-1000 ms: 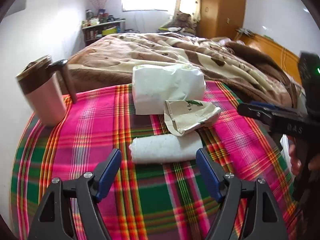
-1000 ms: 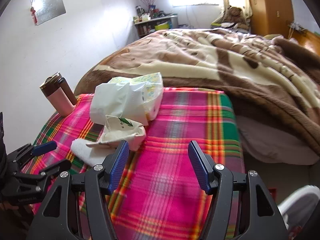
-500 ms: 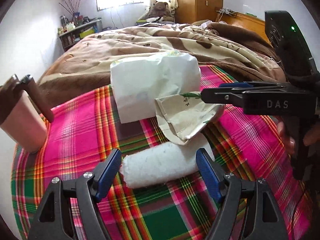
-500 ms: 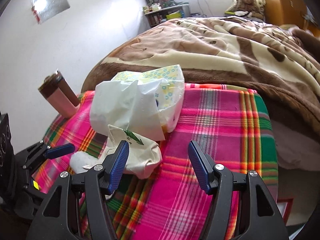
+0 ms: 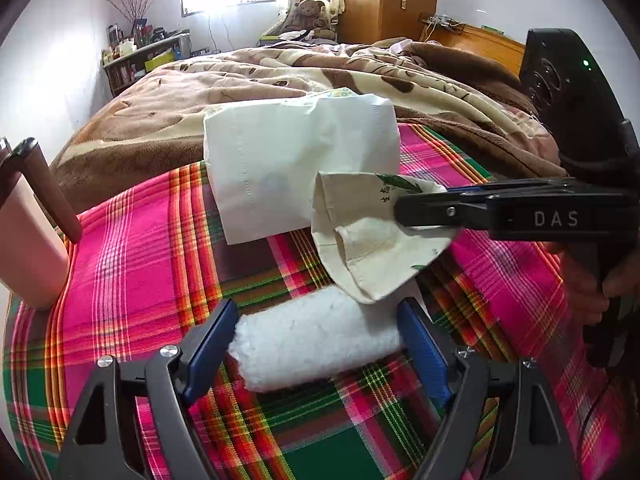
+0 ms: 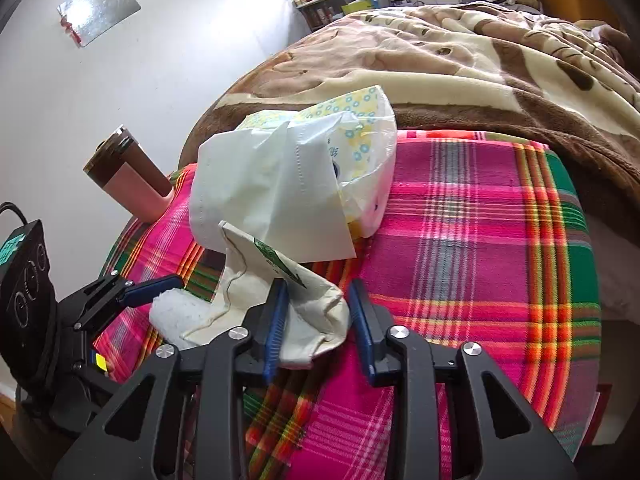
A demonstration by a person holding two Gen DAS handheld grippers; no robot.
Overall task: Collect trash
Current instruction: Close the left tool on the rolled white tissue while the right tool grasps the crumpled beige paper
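right gripper: my jaws have just been closing; they now pinch the cup from both sides, pads pressed into its crumpled wall.
cup: beige paper cup, crushed, green leaf print on the side, lying tilted with its mouth toward my left side; one edge rests on the roll, another leans against the white bag.
left gripper: my jaws have just been opening a little; they stand spread, one pad at each end of the roll, just beside it; whether they touch it i cannot tell.
roll: white fluffy wad, lying flat on the cloth across my left jaws, partly under the cup.
white bag: crumpled, upright behind the cup, toward the far edge of the cloth, draped against a pack.
pack: printed with yellow and blue flowers, behind the white bag, near the far edge.
cloth: pink, green and orange plaid, carrying all of these.
mug: pink with a brown lid, upright at the cloth's far left corner, well apart from the trash.
blanket: brown and cream, on the bed beyond the cloth's far edge.
my right hand: wrapped on the right gripper's handle, over the cloth's right edge.
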